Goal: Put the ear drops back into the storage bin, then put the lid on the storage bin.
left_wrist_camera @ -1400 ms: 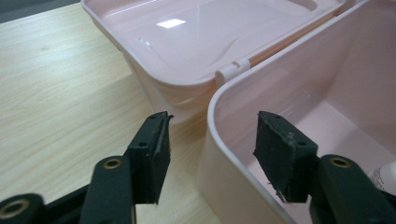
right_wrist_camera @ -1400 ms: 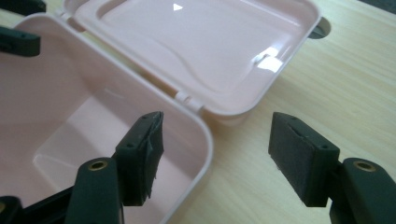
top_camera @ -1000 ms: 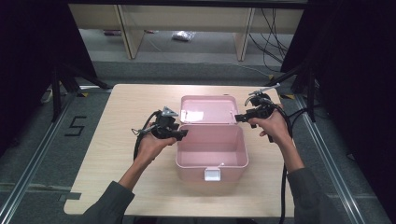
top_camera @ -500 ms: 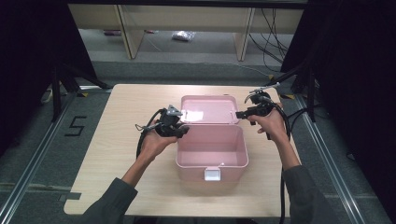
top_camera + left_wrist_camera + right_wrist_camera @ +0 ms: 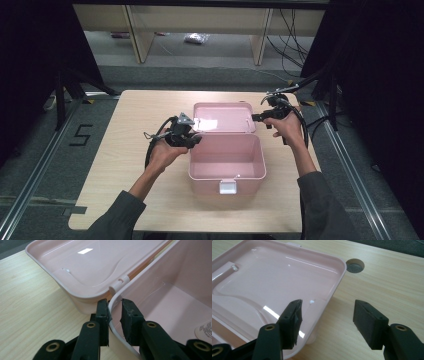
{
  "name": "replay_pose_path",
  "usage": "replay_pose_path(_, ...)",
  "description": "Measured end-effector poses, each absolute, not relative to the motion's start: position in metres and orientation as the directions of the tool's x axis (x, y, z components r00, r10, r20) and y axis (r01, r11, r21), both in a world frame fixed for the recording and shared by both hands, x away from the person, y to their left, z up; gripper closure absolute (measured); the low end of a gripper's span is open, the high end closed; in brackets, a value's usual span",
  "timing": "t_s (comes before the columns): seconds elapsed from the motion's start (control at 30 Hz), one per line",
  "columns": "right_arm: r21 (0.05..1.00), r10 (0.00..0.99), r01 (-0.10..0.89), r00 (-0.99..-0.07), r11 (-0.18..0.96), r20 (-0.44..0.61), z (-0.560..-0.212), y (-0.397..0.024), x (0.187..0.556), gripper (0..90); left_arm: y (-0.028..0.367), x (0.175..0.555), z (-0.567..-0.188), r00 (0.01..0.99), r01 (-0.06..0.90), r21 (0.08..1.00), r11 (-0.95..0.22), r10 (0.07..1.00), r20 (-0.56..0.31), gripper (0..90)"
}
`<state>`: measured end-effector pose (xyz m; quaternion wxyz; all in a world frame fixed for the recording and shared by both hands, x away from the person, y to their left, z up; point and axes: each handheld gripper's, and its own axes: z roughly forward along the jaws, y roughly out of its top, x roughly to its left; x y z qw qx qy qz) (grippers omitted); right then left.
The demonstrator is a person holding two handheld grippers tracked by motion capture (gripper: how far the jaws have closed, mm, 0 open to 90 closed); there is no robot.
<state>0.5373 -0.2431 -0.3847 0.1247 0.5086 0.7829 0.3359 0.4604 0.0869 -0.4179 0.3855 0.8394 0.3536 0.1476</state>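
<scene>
Pink box (image 5: 227, 162) sits mid-tabletop (image 5: 130, 150), lid (image 5: 222, 117) flung open flat behind it. Left tool (image 5: 115, 312) has just closed on the box's left rim near the hinge — wall between the jaws. Right tool (image 5: 325, 315) is apart, straddling the lid's right edge, so it's nearer for closing the lid.

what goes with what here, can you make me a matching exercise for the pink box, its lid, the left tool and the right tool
Column one:
1. pink box
2. lid
3. left tool
4. right tool

Column two:
A. jaws apart, straddling the lid's edge
B. lying open flat on the table, inner side up
C. jaws closed on the box's rim near the hinge
D. open, white latch on its front wall

Pairs: 1-D, 2-B, 3-C, 4-A
</scene>
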Motion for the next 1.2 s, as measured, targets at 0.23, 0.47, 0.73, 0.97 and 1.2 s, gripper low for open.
replay_pose_path(0.23,0.650,0.888,0.725,-0.429,0.230,0.164,-0.388,-0.241,0.546,47.1,0.087,0.461,-0.418,0.710,0.478,0.753,-0.451,0.704,-0.029,76.1)
replay_pose_path(0.47,0.651,0.896,0.726,-0.416,0.223,0.157,-0.394,-0.236,0.560,54.5,0.088,0.462,-0.419,0.716,0.473,0.756,-0.452,0.698,-0.031,76.1)
replay_pose_path(0.73,0.636,0.911,0.744,-0.384,0.208,0.152,-0.403,-0.227,0.571,58.2,0.088,0.462,-0.419,0.716,0.472,0.757,-0.453,0.697,-0.029,76.0)
replay_pose_path(0.97,0.633,0.906,0.739,-0.401,0.231,0.137,-0.413,-0.228,0.580,61.8,0.088,0.463,-0.419,0.718,0.469,0.758,-0.454,0.696,-0.028,76.0)
replay_pose_path(1.2,0.616,0.921,0.758,-0.367,0.214,0.131,-0.417,-0.219,0.582,65.9,0.087,0.462,-0.419,0.714,0.469,0.759,-0.452,0.699,-0.025,76.0)
